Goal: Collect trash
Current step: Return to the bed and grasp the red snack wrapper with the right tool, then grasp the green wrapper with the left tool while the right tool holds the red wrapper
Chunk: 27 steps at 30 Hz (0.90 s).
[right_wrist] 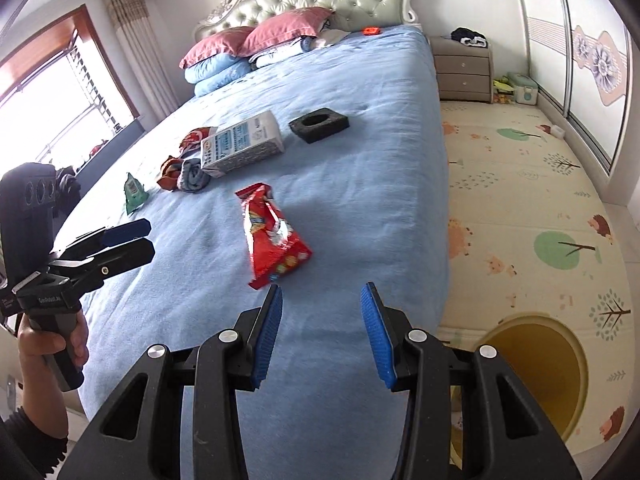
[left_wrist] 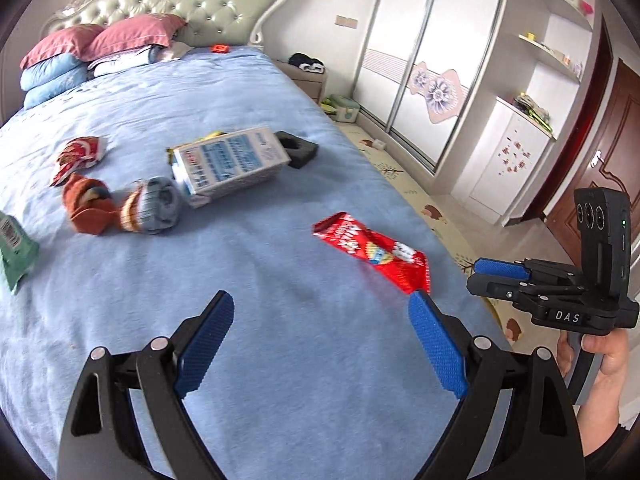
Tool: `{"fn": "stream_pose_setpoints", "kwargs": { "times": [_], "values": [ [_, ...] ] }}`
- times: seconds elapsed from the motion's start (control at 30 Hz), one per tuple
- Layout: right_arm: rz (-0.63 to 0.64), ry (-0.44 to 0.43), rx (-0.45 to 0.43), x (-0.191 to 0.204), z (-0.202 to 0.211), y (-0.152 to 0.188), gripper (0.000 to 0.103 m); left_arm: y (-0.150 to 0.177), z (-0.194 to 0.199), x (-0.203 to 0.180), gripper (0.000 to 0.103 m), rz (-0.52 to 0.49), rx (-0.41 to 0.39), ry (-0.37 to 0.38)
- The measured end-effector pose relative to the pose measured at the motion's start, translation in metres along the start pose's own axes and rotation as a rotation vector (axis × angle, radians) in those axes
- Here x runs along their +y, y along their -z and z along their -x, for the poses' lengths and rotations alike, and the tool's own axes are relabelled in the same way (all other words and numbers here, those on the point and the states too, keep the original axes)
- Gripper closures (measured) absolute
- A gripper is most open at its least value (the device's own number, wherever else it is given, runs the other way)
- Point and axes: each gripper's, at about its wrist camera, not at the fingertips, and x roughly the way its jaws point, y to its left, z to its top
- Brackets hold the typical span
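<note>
Currently both sets of jaws stand apart and empty over the bed (left_wrist: 280, 360): those of my left gripper (left_wrist: 320, 344) are wide, those of my right gripper (right_wrist: 320, 332) noticeably narrower.

Location of trash, relative to the jaws:
- Red wrapper (left_wrist: 372, 256): just ahead of both sets, its near end close to the tip of my left gripper's right-hand jaw.
- Carton (left_wrist: 230, 162): farther ahead, well apart from either tip.
- Green packet (left_wrist: 14, 250): far to the left of the left jaws.
- Crumpled red-and-white packet (left_wrist: 78, 158): beyond the socks.
- Yellow bin (right_wrist: 536, 364): on the floor, below and to the right of the right jaws.

Probable faults and causes:
1. Flat wrapper on soft bedding. Jaws closing from above may pinch the sheet with the film, or slide off the film.
2. Narrow right jaws. They may straddle the wrapper poorly, so opening wider first is advisable.
3. Both grippers near one item. Converging paths could bring the jaws into collision.
4. Socks (left_wrist: 120, 204) touch the carton. They are probably not trash; a careless grasp could take them too.
5. Bin beside the bed edge. An early release would land on the bed or mat.
</note>
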Motion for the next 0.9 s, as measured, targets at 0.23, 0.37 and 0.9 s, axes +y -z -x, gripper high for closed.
{"fn": "stream_pose_setpoints", "kwargs": {
  "times": [0.23,0.37,0.9],
  "values": [
    [0.089,0.013,0.020,0.044,-0.032,-0.024,0.061,0.003,0.014,0.053,0.014,0.078,-0.016,-0.062],
    [0.103,0.037,0.029,0.052,-0.048,-0.036,0.062,0.003,0.016,0.074,0.014,0.102,-0.022,-0.073],
    [0.158,0.093,0.076,0.074,-0.103,-0.066,0.082,-0.003,0.008,0.136,0.014,0.183,-0.034,-0.074]
  ]
}}
